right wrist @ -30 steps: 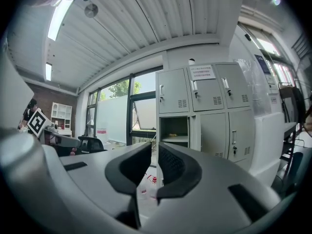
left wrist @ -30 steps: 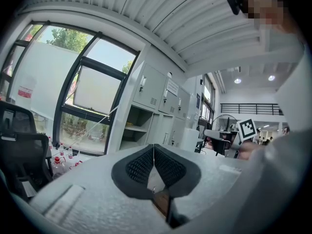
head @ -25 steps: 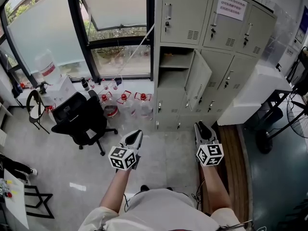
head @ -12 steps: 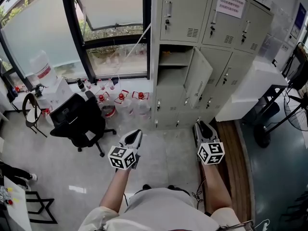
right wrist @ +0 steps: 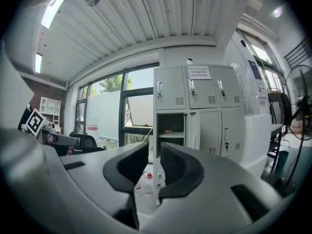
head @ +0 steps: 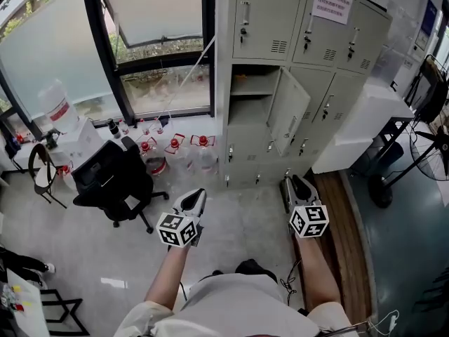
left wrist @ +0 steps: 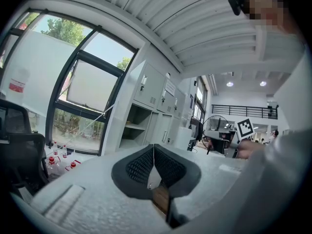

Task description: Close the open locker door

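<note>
**Both grippers held low, well short of the open locker door**

The left gripper (head: 196,196) has its fingers (left wrist: 141,165) pressed together with nothing between them. It is carried as a spare, pointing forward over the floor (head: 238,223). The right gripper (head: 295,185) shows a narrow gap between its fingers (right wrist: 175,167). Nothing is in that gap; only the floor and the foot of the lockers (head: 270,20) show through it. Neither gripper touches anything. Both sit close in front of the person's body at about the same level, which looks like a carrying pose for the approach, not a reach.

The door (head: 289,111) belongs to the left compartment in the middle row. It is hinged on its right edge and swung out toward the person, leaving the shelf (head: 251,90) inside exposed. It lies almost straight ahead of the right gripper and well apart from it. It is ahead and to the right of the left gripper. In the right gripper view the dark opening stands just above the gap between the fingers, so that gripper is already lined up with it.

The door's free edge faces left, so a push on its outer face should swing it shut. The right gripper seems better placed for that. A chair (head: 112,177) and bottles (head: 179,146) stand to the left below the window (head: 165,48), off the direct path.
</note>
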`<state>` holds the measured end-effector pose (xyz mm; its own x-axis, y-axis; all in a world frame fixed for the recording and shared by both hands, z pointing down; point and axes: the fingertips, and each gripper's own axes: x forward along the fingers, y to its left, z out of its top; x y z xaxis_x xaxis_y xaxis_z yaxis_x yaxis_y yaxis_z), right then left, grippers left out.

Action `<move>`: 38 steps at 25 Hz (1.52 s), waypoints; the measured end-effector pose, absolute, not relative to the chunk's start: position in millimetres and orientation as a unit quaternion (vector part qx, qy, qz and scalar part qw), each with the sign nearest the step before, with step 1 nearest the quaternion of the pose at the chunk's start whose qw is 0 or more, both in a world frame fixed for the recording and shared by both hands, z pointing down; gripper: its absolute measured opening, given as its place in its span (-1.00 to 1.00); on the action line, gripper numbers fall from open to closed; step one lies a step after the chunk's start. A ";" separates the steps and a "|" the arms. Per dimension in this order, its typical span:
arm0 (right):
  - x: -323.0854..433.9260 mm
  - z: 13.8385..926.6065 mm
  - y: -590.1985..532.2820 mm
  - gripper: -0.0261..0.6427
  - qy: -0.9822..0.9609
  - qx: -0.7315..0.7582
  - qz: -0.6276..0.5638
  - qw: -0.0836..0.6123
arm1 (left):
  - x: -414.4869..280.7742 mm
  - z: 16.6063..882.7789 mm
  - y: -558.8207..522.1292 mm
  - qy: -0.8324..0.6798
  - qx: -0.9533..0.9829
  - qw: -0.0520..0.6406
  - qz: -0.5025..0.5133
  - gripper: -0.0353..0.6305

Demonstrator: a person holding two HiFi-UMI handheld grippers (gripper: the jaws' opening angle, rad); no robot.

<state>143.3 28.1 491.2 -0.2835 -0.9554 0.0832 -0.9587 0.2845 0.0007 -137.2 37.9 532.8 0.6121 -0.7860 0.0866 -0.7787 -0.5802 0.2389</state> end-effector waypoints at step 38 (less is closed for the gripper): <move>231.4 515.9 -188.6 -0.71 -0.808 0.585 0.051 0.045 | -44.1 538.1 -169.5 -0.452 0.881 0.138 0.009 -0.85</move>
